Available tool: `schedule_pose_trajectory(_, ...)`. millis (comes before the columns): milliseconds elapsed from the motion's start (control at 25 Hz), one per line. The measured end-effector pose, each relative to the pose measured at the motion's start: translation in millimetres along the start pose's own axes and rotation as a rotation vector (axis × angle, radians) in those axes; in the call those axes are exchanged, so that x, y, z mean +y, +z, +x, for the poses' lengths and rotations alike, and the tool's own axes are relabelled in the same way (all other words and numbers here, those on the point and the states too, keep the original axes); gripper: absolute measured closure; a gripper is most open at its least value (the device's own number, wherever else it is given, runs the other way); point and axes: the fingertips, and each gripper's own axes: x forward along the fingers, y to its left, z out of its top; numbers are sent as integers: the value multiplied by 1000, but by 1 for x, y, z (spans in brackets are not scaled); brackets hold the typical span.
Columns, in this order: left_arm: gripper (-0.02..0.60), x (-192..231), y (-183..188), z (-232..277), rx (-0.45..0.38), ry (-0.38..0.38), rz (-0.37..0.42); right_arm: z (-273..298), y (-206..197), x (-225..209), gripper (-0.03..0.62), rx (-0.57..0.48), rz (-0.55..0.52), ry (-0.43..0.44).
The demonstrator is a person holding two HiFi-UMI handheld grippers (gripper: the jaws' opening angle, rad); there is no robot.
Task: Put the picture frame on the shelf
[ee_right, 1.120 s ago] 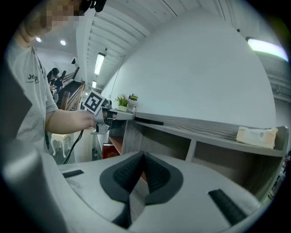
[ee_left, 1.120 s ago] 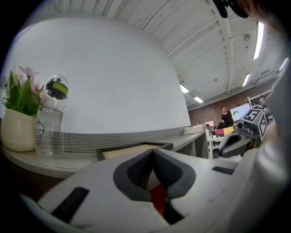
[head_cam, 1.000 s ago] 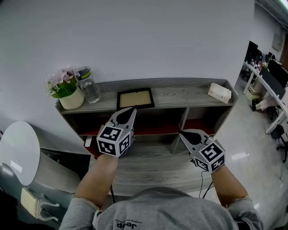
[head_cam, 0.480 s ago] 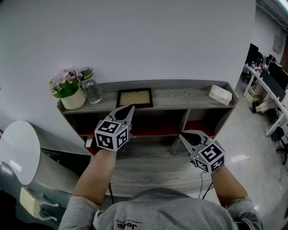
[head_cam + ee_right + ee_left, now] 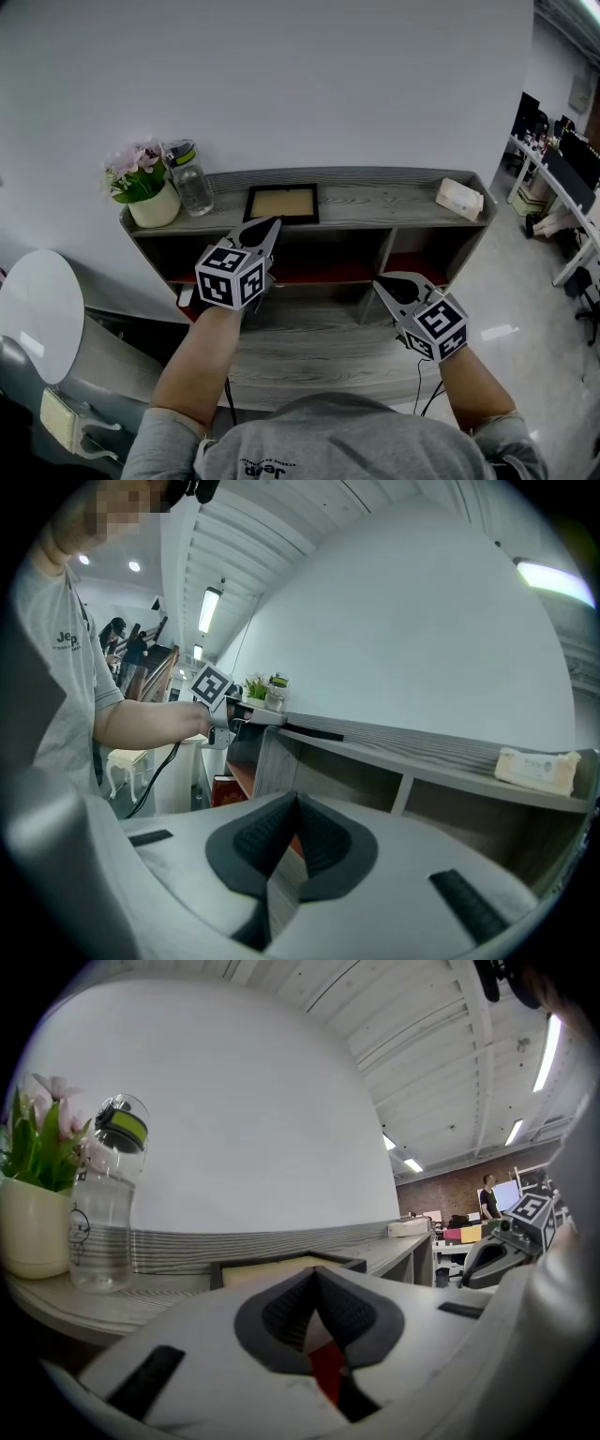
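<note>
A black picture frame (image 5: 281, 202) with a tan panel lies flat on the top board of the grey wooden shelf (image 5: 375, 199); the left gripper view shows the frame (image 5: 272, 1269) just beyond the jaw tips. My left gripper (image 5: 272, 225) hangs in front of the shelf's front edge, a little short of the frame, shut with nothing between its jaws. My right gripper (image 5: 382, 282) is lower, in front of the shelf's middle divider, also shut and empty. From the right gripper view, the frame (image 5: 314, 731) appears as a thin dark strip on the top board.
On the shelf's left end stand a potted pink flower (image 5: 141, 187) and a clear water bottle (image 5: 190, 178). A white tissue pack (image 5: 459, 197) lies at the right end. A red box (image 5: 192, 305) sits low at the left. A white round table (image 5: 37, 319) stands at the left.
My left gripper has drawn back slightly toward the lower left, away from the frame. The frame rests unmoved on the shelf top. The right gripper has stayed in place.
</note>
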Motion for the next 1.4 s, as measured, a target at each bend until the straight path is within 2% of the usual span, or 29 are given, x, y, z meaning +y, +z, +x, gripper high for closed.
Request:
schedule_pose_trajectory(320, 573, 0, 0, -1, -11, 3, -23, -3, 2, 2, 574, -6, 12, 3)
schedule_pose_trajectory(520, 574, -8, 12, -17, -60, -6, -15, -6, 6, 3, 574, -22, 35, 9)
schedule_pose_trajectory(720, 574, -17, 12, -52, -126, -57, -76, -9, 7, 0, 574, -48, 94, 21)
schedule_pose_trajectory(880, 574, -21, -18, -83, -131, -80, -124, -9, 1, 3, 574, -62, 137, 39)
schedule_pose_trajectory(1080, 572, -25, -63, -114, -114, -78, -131, -5, -13, 11, 574, -69, 166, 75)
schedule_pose_trajectory(1400, 572, -44, -127, -125, -50, -106, -155, 10, -44, 31, 574, -43, 188, 116)
